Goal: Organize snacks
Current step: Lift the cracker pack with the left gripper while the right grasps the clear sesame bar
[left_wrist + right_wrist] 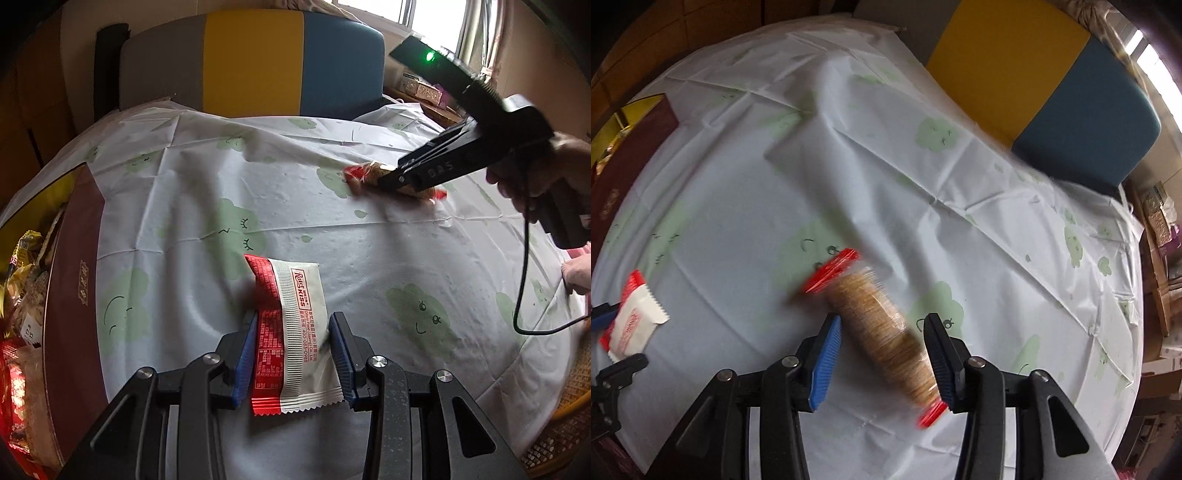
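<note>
- Two claws over the cloth-covered surface [369, 240].
- Left claw [291, 354]: spread wide, straddling a red-and-white wafer packet [295, 332] lying flat; whether the pads touch it, cannot tell.
- Right claw [882, 354]: parted around a cracker roll [882, 332]; grip unclear, blurred.
- Snack box [74, 295] at the left edge.

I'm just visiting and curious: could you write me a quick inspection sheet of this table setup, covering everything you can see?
Surface: table under a wrinkled white cloth with green prints.
Job's things: red-and-white packet; cracker roll, blurred; maroon box of snacks at the left edge.
Clutter: nothing seen.
Grippers: left gripper straddles the packet, grip uncertain; right gripper straddles the roll, left pad apart from it.
Cables: black cable hangs from the right gripper.
Surroundings: grey, yellow and blue chair; window; shelf clutter.
</note>
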Demonstrator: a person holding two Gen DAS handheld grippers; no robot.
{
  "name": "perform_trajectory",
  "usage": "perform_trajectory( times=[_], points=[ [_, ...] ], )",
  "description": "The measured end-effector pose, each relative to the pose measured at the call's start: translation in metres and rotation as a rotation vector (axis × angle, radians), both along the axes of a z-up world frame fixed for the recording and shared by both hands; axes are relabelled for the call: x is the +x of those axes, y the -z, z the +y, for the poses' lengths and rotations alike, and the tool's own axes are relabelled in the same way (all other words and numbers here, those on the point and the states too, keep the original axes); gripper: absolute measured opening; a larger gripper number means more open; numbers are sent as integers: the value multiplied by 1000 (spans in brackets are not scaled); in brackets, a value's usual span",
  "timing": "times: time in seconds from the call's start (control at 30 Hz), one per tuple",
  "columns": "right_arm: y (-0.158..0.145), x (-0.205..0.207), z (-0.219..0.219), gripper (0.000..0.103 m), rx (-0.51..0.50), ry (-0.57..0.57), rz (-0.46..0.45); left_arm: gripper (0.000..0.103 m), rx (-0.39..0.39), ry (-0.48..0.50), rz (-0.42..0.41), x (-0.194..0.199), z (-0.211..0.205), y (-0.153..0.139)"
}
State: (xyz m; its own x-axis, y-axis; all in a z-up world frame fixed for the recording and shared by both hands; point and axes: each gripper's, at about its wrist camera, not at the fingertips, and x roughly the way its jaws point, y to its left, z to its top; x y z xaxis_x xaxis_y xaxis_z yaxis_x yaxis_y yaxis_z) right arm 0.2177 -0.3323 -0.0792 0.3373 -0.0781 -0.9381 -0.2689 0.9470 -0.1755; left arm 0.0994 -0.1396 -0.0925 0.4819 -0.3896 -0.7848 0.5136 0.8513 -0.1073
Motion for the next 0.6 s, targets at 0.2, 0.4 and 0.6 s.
perform_trajectory(
  times=[0.2,0.4,0.6],
  points=[
    [6,-9,-4,38,48,31,8,40,-8,-7,3,0,1,0],
    [-5,-53,11,37,145,97,68,40,-8,-7,-12,-1,1,0],
    [0,-101,33,37,266,89,115,40,-8,-25,-24,-5,1,0]
  ],
)
